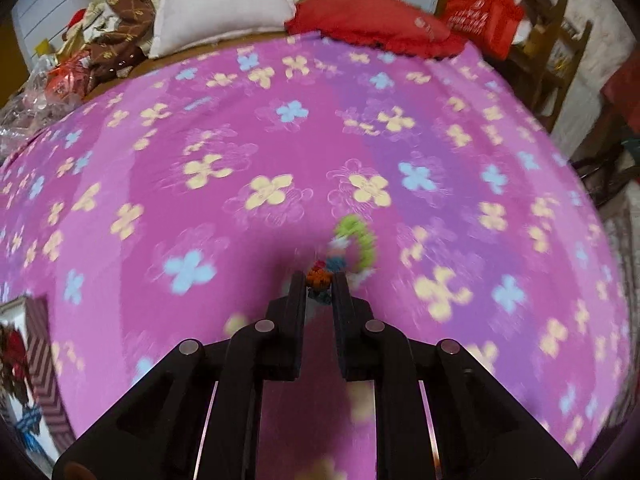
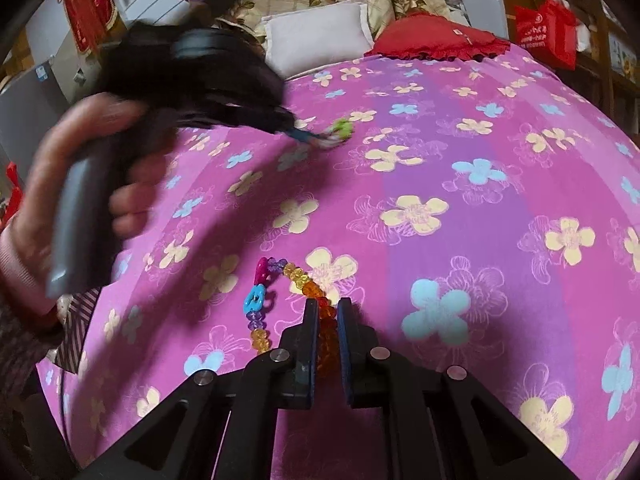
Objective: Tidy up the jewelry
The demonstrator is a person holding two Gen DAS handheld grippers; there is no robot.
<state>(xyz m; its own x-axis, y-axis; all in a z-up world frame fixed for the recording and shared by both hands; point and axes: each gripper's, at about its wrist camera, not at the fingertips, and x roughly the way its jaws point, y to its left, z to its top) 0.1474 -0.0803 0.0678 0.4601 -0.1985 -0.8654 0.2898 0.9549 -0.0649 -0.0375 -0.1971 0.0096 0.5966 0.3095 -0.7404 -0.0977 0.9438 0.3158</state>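
Your left gripper (image 1: pixel 319 280): clenched on a bracelet (image 1: pixel 352 246) of green, blue and orange beads, pinched at its near end; the green loop hangs beyond the tips, blurred, above the pink flowered bedspread (image 1: pixel 240 128). The right wrist view shows the same tool held in your left hand (image 2: pixel 80 184), with the bracelet trailing from its tips over the cloth.

Your right gripper (image 2: pixel 328 310): clamped on a second bead string (image 2: pixel 308 286), its orange and red beads running up between the pads. The rest of that string, yellow and purple beads with a pink charm (image 2: pixel 262 270) and a blue charm (image 2: pixel 255 298), curves left on the bedspread just ahead of the fingers.

Far edge: white pillow (image 1: pixel 216 8), red cushion (image 1: pixel 372 20).
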